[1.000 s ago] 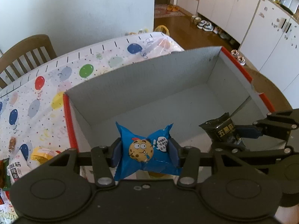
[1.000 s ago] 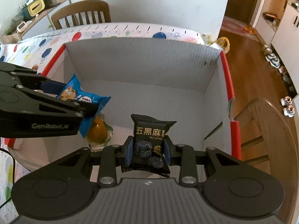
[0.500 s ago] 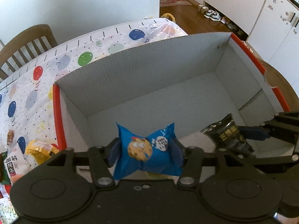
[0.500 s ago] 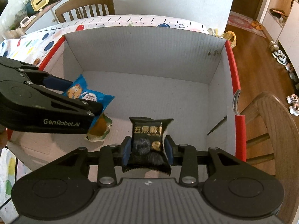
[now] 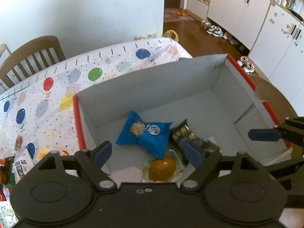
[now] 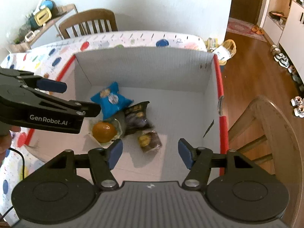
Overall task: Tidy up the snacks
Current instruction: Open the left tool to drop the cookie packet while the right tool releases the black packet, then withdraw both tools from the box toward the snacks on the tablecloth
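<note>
Left wrist view shows the left gripper (image 5: 148, 153) with jaws opening and nothing between them; the blue packet (image 5: 144, 134) lies below on the box (image 5: 133, 87) floor. The right gripper (image 6: 150, 153) jaws are opening too, empty, with the black packet (image 6: 136, 117) dropped beside the blue one, probably to collect snacks in one place. A second ago both packets were pinched above the box; other snacks (image 5: 19, 167) wait on the tabletop (image 5: 57, 87).

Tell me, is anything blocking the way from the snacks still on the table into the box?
Nothing visible does. The box is open on top, and the leftover snacks lie on the tablecloth just outside its red-edged left wall.
</note>
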The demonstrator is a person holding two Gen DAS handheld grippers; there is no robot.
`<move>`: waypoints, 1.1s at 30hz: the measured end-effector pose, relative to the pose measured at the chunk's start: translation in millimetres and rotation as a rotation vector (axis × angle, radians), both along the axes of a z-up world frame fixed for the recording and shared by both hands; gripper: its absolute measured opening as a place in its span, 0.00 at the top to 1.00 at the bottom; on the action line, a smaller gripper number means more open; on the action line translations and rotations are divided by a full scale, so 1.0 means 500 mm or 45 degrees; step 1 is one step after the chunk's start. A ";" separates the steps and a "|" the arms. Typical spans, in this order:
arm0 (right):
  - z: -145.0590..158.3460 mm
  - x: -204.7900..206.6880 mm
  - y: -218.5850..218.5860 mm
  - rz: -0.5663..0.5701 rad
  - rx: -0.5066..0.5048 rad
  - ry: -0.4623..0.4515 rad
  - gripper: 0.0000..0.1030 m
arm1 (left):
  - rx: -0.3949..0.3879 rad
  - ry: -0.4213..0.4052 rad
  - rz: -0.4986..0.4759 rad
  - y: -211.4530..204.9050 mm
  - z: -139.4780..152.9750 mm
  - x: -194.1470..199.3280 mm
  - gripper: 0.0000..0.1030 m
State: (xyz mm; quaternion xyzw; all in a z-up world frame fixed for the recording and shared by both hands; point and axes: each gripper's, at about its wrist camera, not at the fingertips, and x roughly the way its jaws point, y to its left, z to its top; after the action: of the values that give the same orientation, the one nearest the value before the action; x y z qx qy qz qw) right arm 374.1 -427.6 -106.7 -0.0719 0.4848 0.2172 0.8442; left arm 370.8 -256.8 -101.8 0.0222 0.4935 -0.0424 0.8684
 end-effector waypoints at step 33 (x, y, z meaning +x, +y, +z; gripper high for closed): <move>0.153 -0.228 0.262 0.022 0.236 -0.196 0.20 | -0.093 -0.352 0.016 0.296 0.151 -0.301 0.03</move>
State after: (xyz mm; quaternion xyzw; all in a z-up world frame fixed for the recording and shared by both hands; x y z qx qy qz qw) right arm 259.9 -296.8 -30.0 -0.0140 0.3957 0.2621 0.8801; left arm 220.4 -109.0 -26.4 -0.0069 0.3676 -0.0513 0.9285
